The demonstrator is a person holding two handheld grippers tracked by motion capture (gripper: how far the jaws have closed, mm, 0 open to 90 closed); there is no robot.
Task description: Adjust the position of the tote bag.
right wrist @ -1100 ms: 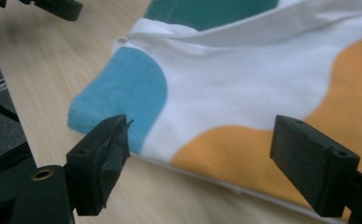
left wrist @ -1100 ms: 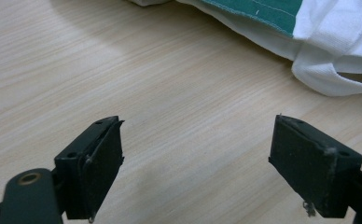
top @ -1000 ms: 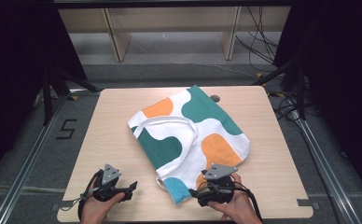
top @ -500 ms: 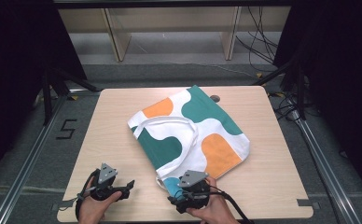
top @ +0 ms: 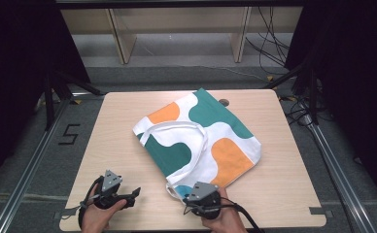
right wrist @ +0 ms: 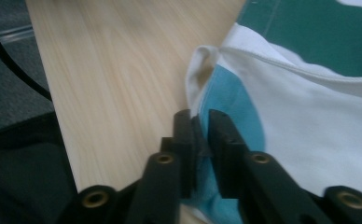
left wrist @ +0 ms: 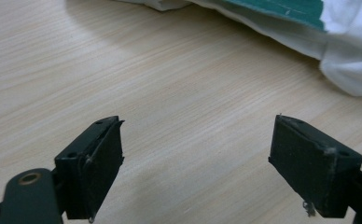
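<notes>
My right hand-held gripper is pinched down on the near corner of the tote bag, jaws nearly together with the blue-and-white cloth between them, so the grab is made. My left hand-held gripper is spread wide with nothing in it, hovering low over bare counter at the near left, the bag's white edge lying a little way beyond its jaws. The bag sits in the middle of the counter, flat, splashed with green, orange and white, and its white strap loops across the upper face. Its long axis runs on a diagonal, from the near corner I'm holding toward the far right, with the far corner close to a small dark round spot in the counter top. The end with the strap faces far left; the closed bottom edge faces near right, as far as I can read it from above. Progress, by my judgement: early. One corner is secured, nothing is lifted, folded or turned yet, and the cloth looks undisturbed apart from a small pucker at my jaws. What's left is bringing the left hand in for a second hold, then whatever handling of the bag follows.
</notes>
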